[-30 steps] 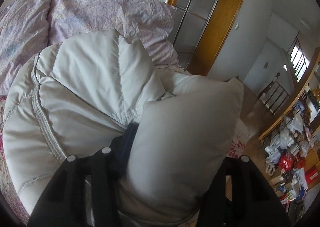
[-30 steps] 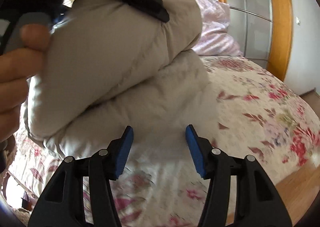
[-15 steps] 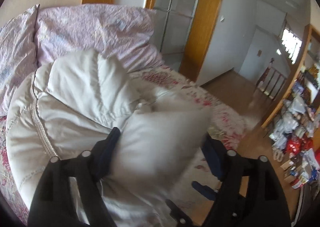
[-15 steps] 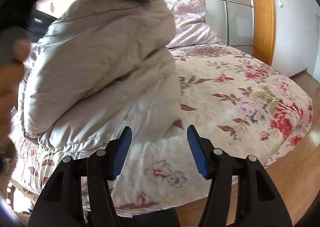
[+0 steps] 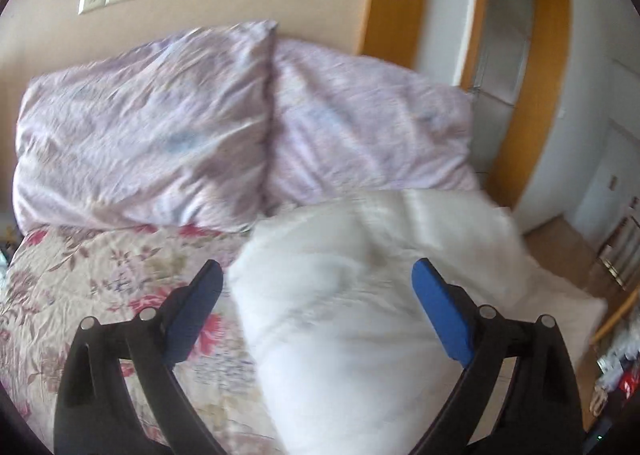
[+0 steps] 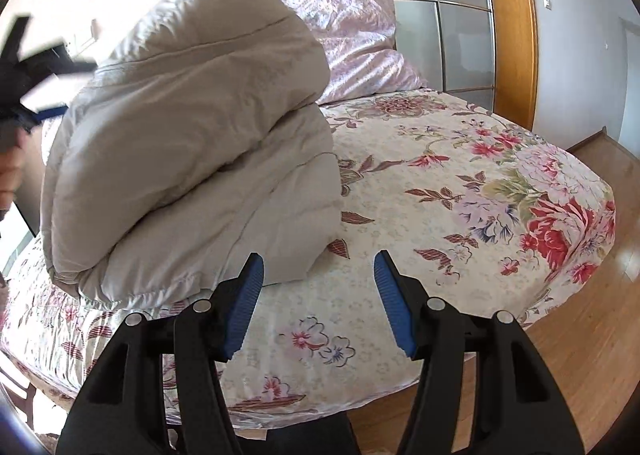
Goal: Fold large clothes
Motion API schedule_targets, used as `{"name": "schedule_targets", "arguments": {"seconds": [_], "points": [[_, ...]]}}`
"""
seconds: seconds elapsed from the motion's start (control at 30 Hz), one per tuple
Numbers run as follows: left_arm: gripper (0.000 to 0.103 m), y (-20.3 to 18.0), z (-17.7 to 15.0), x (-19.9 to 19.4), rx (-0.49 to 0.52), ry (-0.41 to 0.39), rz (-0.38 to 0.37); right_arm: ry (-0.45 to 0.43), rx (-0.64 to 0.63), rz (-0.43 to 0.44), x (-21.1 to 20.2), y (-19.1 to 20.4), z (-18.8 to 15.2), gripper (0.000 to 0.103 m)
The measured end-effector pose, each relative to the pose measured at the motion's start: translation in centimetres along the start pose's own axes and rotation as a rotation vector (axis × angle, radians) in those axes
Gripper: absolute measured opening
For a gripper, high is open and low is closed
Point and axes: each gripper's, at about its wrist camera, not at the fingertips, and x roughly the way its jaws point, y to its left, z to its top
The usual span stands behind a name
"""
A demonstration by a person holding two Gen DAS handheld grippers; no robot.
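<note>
a floral-sheeted bed (image 6: pixel 460 191) carries a folded pale padded coat (image 6: pixel 192 159) and lilac pillows (image 5: pixel 152 135).

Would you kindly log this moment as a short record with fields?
garment: pale padded jacket, folded in layers
resting on: floral bed
left gripper: open, jacket below its fingers, not gripped
right gripper: open, over bare bedcover beside the jacket
behind: two lilac pillows against the wall

A home bedroom: floral bed (image 6: pixel 460 191), lilac pillows (image 5: pixel 152 131).
</note>
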Motion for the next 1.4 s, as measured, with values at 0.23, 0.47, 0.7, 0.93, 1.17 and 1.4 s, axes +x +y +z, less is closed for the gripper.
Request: {"name": "schedule_targets", "arguments": {"seconds": [0.23,0.47,0.7,0.93,1.17,1.4], "points": [[0.086,-2.4,-2.2,5.7,0.077,0.099,0.035,-0.034,-0.019,0.033,-0.6,0.2,0.2,0.059],[0.086,-6.7,-4.0,7.7,0.197,0.084,0.085,-0.073,-0.057,0.088,-1.3,0.7,0.9,0.059],[0.088,-7.2,-4.8,9.5,0.167,0.07,0.085,-0.129,-0.114,0.216,-3.4,2.7,4.1,0.059],[0.09,-6.7,-4.9,9.1,0.149,0.057,0.059,-0.173,-0.113,0.307,-3.6,7.2,12.9,0.059],[0.092,-6.2,-4.9,8.9,0.126,0.049,0.039,-0.118,-0.083,0.291,2.6,11.9,21.2,0.036],[0.094,-5.6,-4.9,8.9,0.091,0.045,0.009,-0.045,-0.096,0.159,8.8,12.0,22.3,0.035]]}}
